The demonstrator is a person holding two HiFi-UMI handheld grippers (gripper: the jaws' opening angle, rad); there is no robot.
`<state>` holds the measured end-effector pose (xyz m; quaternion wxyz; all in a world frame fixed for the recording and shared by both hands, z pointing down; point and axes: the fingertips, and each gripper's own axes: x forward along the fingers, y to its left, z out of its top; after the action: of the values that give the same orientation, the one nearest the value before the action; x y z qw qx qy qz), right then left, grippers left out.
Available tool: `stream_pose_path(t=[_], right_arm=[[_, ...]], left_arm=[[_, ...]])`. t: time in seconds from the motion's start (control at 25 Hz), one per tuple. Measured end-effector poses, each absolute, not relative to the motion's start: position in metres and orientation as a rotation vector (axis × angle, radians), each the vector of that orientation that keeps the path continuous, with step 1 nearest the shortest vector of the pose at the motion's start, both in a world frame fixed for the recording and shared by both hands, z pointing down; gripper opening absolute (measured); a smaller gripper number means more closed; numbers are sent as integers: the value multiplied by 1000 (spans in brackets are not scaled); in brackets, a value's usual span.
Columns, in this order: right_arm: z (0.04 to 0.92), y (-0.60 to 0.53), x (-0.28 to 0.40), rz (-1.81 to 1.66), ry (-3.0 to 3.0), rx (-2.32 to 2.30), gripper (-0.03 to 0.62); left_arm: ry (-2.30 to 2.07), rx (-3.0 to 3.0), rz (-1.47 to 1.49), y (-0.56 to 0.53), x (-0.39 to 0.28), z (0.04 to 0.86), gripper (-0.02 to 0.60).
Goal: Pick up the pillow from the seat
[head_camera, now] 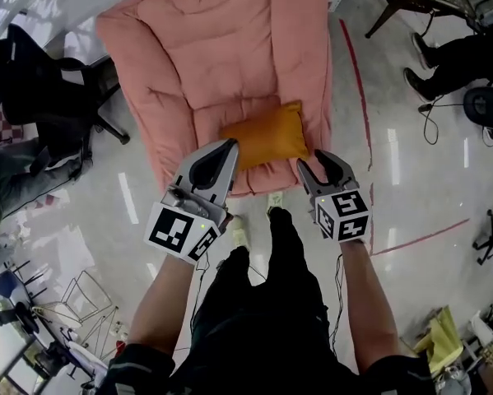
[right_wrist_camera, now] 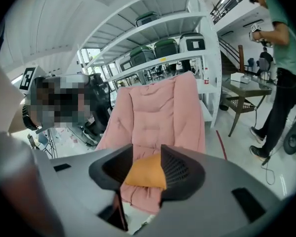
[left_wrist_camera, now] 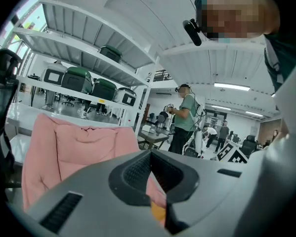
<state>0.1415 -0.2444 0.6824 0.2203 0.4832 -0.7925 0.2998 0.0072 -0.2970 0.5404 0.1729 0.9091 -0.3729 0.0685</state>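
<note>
Lying across the pink padded chair's seat, orange pillow, ungripped; left gripper by its left end, jaws tip-to-tip, empty; right gripper near its right corner, jaws spread, empty, apparently lined up for grasping.

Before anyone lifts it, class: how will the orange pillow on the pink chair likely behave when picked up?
The orange pillow looks plump and soft-edged, so it probably sags if pinched by one corner. Lying flat on the pink chair, it should not roll.
</note>
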Motion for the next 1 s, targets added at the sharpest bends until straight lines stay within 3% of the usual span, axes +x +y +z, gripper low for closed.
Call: stream_pose_path(t=[0.52,1.0], right_arm=[[818,-255,145,964,-2098,1174,196],[889,-252,149,1084,-1988,1126,225]], left_arm=[[-1051,2507,278,-323,23,635,5],[-1037,2480,308,-328,34,676,5]])
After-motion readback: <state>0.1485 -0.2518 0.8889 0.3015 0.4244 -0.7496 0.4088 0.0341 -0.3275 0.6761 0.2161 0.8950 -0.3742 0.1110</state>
